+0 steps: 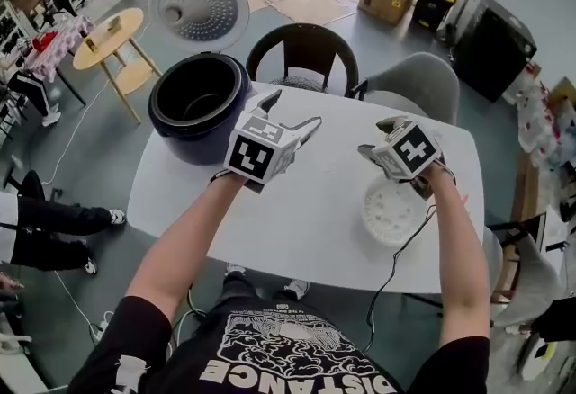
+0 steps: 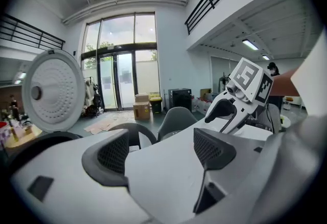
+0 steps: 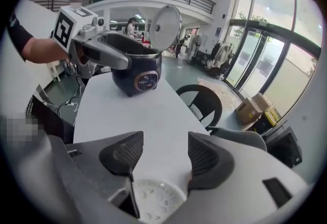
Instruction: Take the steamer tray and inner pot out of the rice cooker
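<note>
The dark blue rice cooker (image 1: pixel 193 131) stands at the white table's far left corner with its lid (image 1: pixel 198 5) swung up. Its dark inner pot (image 1: pixel 200 97) sits inside it. The white perforated steamer tray (image 1: pixel 394 210) lies flat on the table at the right. My left gripper (image 1: pixel 290 113) hovers open and empty over the table's middle, right of the cooker. My right gripper (image 1: pixel 380 138) hangs open above the tray's far edge, holding nothing. In the right gripper view the tray (image 3: pixel 156 200) shows below the open jaws, with the cooker (image 3: pixel 138 72) beyond.
A black chair (image 1: pixel 304 50) and a grey chair (image 1: pixel 409 82) stand at the table's (image 1: pixel 315 221) far side. A cable (image 1: pixel 396 271) drops from the right gripper over the near edge. A round wooden table (image 1: pixel 108 37) is off to the left.
</note>
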`<state>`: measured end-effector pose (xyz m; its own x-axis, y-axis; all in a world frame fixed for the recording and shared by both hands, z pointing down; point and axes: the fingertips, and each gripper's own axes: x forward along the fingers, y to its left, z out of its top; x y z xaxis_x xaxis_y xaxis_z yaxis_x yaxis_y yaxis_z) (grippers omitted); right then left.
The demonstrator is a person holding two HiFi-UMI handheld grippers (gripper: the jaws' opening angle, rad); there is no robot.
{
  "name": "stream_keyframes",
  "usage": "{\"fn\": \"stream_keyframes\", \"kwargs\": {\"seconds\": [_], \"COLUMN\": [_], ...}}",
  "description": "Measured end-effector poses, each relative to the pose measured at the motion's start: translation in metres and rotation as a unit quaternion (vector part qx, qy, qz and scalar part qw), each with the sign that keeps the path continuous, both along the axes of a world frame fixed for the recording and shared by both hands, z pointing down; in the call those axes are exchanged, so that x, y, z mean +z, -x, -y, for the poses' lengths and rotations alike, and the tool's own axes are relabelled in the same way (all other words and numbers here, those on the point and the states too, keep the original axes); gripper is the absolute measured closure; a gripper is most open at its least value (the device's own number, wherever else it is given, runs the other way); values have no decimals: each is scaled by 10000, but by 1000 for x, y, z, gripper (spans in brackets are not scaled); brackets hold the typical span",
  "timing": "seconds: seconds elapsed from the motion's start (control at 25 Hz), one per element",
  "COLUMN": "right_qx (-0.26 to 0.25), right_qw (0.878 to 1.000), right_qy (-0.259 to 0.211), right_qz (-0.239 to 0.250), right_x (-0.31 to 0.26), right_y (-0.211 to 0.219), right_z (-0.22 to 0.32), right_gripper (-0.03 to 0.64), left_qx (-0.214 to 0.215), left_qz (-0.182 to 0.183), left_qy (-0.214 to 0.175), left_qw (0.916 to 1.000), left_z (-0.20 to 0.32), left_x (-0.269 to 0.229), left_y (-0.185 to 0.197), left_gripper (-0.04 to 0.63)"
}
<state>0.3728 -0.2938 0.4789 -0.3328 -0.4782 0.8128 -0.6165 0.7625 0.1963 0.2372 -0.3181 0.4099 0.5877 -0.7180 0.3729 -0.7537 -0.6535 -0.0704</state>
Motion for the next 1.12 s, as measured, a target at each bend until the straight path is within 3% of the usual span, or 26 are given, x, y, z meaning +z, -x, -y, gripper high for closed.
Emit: {"fn": "stream_keyframes", "kwargs": {"seconds": [0.36, 0.68, 0.96, 1.12], "right_qx": [-793, -1194, -997, -759], "right_qw": [9934, 9832, 9742, 9696], "right_qy": [-500, -445, -32, 234], "right_qz": [660, 1306, 2025, 2313], "right_x": [-80, -108, -116, -112], "right_y": [143, 268, 328, 352], "right_z": [27, 37, 45, 55], "right_gripper": [330, 330, 330, 330], "left_qx": [-1144, -1870, -1966, -1757], "left_qz": [-118, -124, -190, -473], "left_qy": [-332, -395, -236, 66], "left_qw": [9928, 9815, 9800, 9833], "left_z": [-3, -15, -13, 2], "left_x": [-62, -81, -82, -75], "left_y": [150, 282, 348, 375], "left_gripper": [207, 207, 207, 207]}}
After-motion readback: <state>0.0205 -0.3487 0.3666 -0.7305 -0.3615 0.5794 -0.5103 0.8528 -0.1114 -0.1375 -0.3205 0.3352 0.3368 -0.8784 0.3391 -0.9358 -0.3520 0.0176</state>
